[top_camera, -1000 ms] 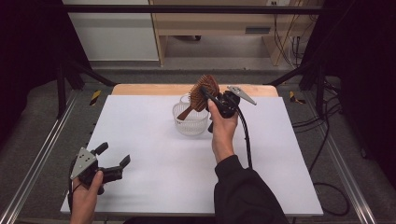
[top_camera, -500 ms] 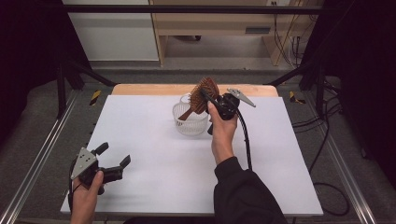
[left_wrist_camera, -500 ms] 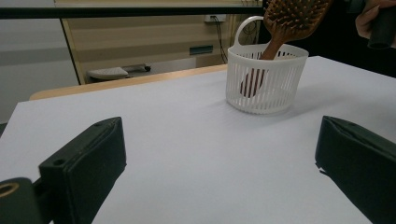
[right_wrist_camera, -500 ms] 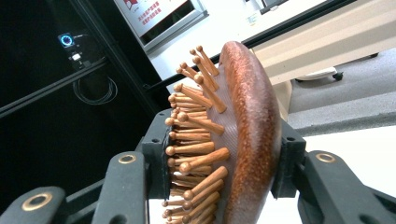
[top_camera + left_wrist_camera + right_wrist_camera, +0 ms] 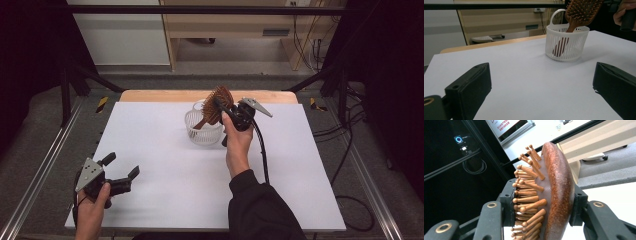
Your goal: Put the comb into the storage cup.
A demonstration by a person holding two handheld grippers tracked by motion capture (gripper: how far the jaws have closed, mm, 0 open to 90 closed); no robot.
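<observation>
Wooden hairbrush [image 5: 219,104] sits clamped in our right gripper [image 5: 226,111], handle already inside the basket [image 5: 202,131]; we'd lower straight, then release; left gripper [image 5: 120,172] gapes empty

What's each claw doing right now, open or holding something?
Left claw: open, holding nothing, low over the white table.
Right claw: shut on the brown wooden hairbrush, handle in the white slatted plastic basket.

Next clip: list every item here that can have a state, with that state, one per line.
Hairbrush: clamped by its head, tilted, handle down inside the basket.
Basket: upright on the table, handle loop raised.
Right tool: shut on the hairbrush.
Left tool: open, holding nothing, low over the table's near left corner.
</observation>
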